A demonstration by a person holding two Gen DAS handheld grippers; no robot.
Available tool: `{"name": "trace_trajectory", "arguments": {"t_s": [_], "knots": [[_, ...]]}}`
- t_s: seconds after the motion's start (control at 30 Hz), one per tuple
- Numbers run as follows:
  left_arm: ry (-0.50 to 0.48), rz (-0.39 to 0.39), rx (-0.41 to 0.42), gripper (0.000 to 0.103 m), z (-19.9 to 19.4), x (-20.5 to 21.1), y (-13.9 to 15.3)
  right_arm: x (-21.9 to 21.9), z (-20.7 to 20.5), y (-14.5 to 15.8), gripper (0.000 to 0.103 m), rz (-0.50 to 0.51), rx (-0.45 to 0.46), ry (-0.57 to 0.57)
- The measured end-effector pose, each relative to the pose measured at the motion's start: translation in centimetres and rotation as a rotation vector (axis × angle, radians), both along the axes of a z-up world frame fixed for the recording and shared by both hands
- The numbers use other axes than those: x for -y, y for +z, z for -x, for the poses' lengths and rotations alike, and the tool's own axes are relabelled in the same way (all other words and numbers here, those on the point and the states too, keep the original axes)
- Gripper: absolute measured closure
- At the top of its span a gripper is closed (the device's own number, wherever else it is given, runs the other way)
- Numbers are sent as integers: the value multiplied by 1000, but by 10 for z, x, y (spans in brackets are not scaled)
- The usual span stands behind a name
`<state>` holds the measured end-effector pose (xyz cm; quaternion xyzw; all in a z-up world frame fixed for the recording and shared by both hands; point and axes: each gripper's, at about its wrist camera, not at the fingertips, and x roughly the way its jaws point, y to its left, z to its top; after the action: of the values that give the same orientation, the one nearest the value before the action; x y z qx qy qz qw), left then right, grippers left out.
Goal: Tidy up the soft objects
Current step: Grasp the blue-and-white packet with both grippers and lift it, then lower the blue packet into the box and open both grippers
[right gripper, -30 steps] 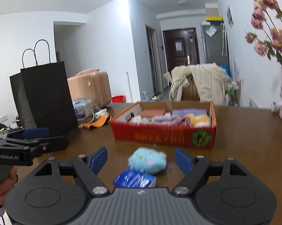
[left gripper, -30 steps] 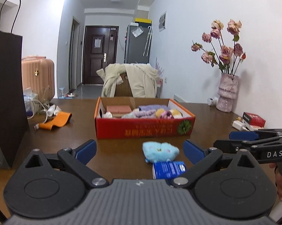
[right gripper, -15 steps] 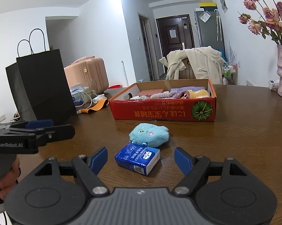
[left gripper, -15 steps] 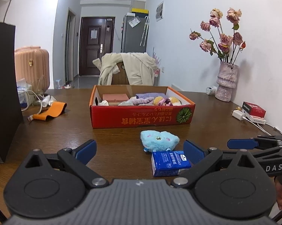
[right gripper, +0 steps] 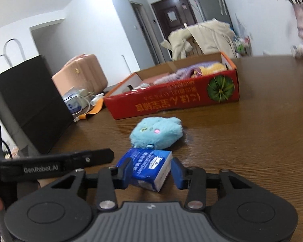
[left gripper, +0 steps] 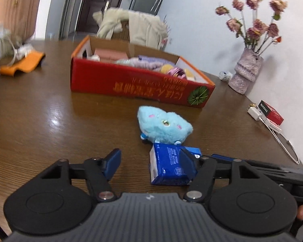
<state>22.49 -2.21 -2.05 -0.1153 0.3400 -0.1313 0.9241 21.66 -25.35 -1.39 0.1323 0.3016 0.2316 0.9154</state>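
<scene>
A blue tissue pack [left gripper: 170,166] [right gripper: 148,167] lies on the brown table, with a light blue plush toy [left gripper: 163,127] [right gripper: 156,133] just behind it. A red cardboard box [left gripper: 139,89] [right gripper: 177,98] with several soft items stands farther back. My right gripper [right gripper: 151,171] is open, its jaws on either side of the tissue pack and close to it. My left gripper [left gripper: 150,161] is open just above the table, with the tissue pack by its right finger.
A black paper bag [right gripper: 30,100] stands at the left. An orange cloth [left gripper: 22,64] and cables lie beyond it. A vase of dried flowers [left gripper: 246,72], a red packet [left gripper: 271,113] and a white charger cable [left gripper: 280,137] are by the right wall.
Both grippers have dropped and moved forward toward the tissue pack. The right gripper's jaws have narrowed around the pack. The left gripper's jaws have also narrowed.
</scene>
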Motion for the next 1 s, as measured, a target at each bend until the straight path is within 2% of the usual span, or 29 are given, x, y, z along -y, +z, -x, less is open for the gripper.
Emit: {"name": "trace_trajectory", "arguments": {"t_s": [0.03, 0.07, 0.17, 0.23, 0.4, 0.47, 0.63, 0.73, 0.9, 1.0], "knots": [[-6, 8, -13, 45, -4, 0, -3, 0, -7, -4, 68, -12, -22, -6], [-13, 11, -27, 53, -8, 0, -6, -1, -12, -7, 70, -17, -37, -8], [-46, 43, -48, 66, -15, 0, -12, -2, -22, -14, 78, -30, -59, -12], [-69, 60, -54, 70, -18, -1, -13, -4, -24, -14, 80, -19, -54, -11], [-68, 95, -61, 71, -20, -1, -17, -2, -24, -18, 81, -24, -50, -3], [-74, 115, -59, 80, -21, -1, -18, 0, -25, -19, 81, -41, -61, -2], [-76, 107, -47, 81, -18, 3, -15, 3, -28, -19, 81, -60, -82, -2], [-79, 109, -28, 81, -11, 3, -9, 0, -23, -16, 81, -34, -61, -4], [-78, 125, 65, 81, 4, 0, 19, 3, -10, -1, 84, -41, -17, -10], [-62, 133, 128, 81, 0, -6, 40, 0, -8, 19, 84, -40, 37, -4]]}}
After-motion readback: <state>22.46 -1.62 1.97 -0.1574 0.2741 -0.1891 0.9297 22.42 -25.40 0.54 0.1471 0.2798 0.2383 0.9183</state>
